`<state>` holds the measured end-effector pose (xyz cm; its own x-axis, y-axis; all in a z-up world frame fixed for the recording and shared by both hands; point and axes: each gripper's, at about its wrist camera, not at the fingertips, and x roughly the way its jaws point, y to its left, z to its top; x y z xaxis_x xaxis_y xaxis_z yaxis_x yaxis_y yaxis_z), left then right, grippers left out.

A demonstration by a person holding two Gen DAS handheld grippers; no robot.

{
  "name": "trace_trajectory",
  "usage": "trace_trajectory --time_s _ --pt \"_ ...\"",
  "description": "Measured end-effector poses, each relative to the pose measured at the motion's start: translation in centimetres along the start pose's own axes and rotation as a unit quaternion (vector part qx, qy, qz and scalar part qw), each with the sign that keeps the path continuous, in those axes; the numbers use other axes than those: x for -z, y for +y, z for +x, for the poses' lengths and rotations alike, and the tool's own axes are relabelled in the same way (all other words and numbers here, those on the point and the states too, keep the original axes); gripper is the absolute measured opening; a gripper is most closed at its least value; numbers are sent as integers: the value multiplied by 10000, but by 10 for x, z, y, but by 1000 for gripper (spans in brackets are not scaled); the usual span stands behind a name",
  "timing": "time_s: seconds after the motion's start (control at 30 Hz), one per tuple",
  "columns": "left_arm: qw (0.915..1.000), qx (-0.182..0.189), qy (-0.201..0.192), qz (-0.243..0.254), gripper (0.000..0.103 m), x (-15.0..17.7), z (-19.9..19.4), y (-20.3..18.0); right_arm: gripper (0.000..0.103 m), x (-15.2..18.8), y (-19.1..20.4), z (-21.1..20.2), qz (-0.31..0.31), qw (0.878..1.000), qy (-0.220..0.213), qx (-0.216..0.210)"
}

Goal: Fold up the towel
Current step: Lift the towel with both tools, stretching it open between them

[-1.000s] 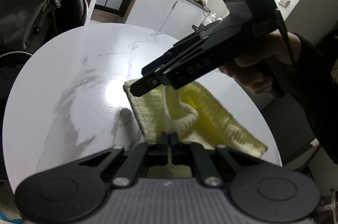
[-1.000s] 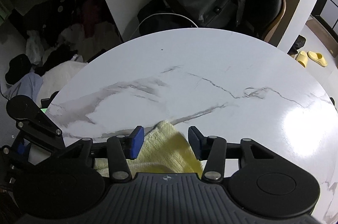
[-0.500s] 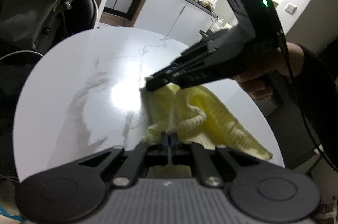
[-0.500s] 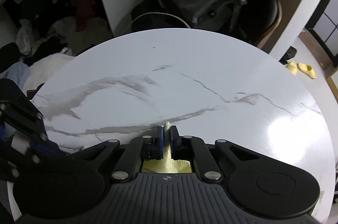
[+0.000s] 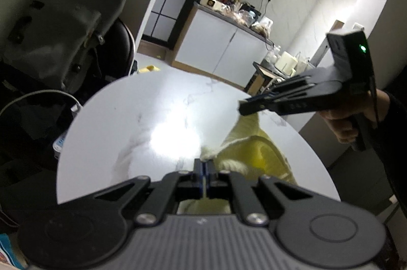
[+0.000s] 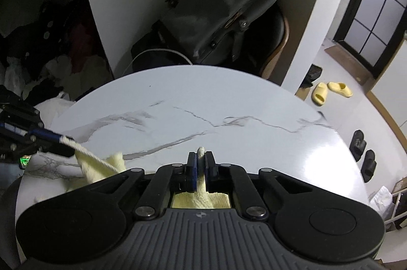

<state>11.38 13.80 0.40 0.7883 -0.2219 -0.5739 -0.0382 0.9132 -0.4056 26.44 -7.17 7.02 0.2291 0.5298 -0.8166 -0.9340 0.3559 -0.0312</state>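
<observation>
The round marble worktop (image 6: pixel 229 102) spreads under me, a dark bag (image 6: pixel 218 8) on a chair beyond its far edge. The yellow towel (image 5: pixel 257 155) hangs over its near side, lifted at two points with the rest sagging to the surface. My left jaws (image 5: pixel 204 165) are clamped on one edge, my right jaws (image 6: pixel 200 159) on another.

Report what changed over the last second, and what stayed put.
The right gripper closed on a corner of the yellow towel; its jaws had stood open around it. Both grippers then lifted their corners off the marble table, raising the towel's edge. The left gripper stayed shut on its corner throughout.
</observation>
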Motion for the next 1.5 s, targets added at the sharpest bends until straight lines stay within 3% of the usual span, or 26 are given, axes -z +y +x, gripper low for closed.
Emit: trace_trajectory --time_s 0.67,0.93,1.5 --pt "9940 -563 -883 303 2 -36 -73 -17 6 34 -32 -127 418 9914 -801 950" --pt "9893 -875 -1119 341 2 -45 -97 -11 6 51 -41 -159 582 9856 -968 1259" --pt "9900 -1120 -811 271 2 -23 -86 6 6 107 -57 -171 1073 9787 -831 1540"
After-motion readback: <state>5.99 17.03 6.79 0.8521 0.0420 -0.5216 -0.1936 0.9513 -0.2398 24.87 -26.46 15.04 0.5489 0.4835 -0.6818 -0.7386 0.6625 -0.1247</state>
